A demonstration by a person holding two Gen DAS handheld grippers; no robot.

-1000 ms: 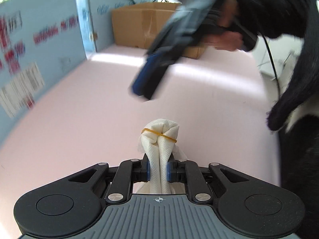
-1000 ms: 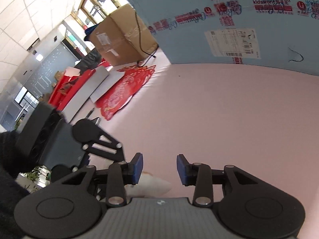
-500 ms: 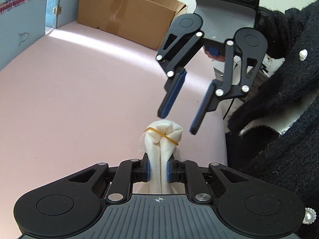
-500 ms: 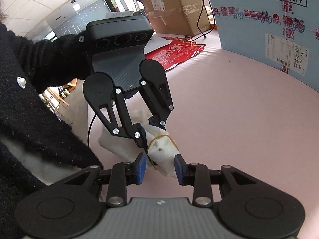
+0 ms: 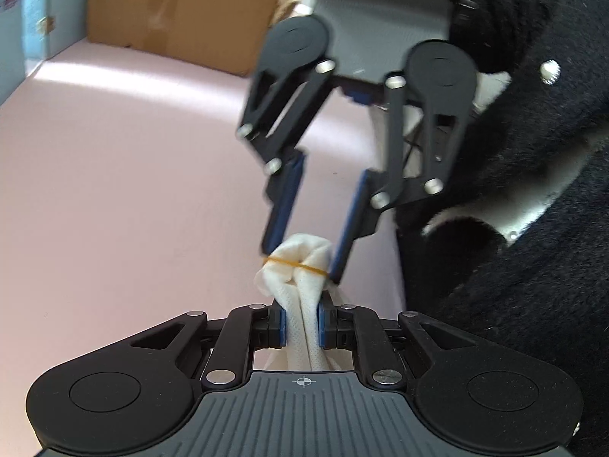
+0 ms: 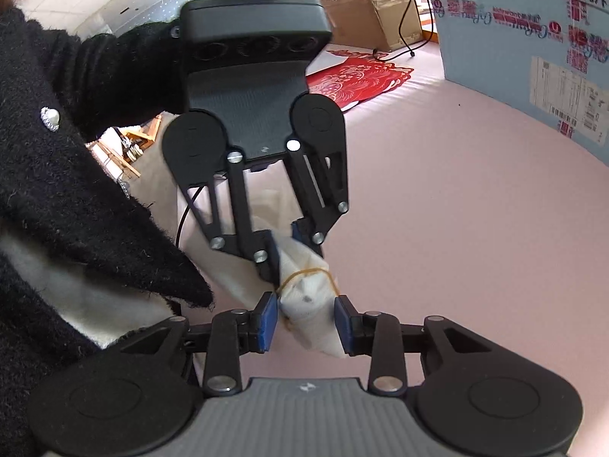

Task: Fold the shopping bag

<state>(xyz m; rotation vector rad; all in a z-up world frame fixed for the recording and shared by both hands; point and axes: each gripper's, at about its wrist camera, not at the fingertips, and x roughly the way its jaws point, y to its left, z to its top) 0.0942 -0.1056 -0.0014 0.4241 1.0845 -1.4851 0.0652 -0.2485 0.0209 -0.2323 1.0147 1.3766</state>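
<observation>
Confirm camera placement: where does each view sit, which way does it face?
Left wrist: on the left gripper, facing the right gripper, cardboard box behind; black sleeve shows.
Right wrist: on the right gripper, facing the left gripper, blue carton behind.
Shared: white bag with rubber band, pink table.

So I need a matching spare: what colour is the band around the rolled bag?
Yellow-orange rubber band, clearest in the left wrist view.
</observation>
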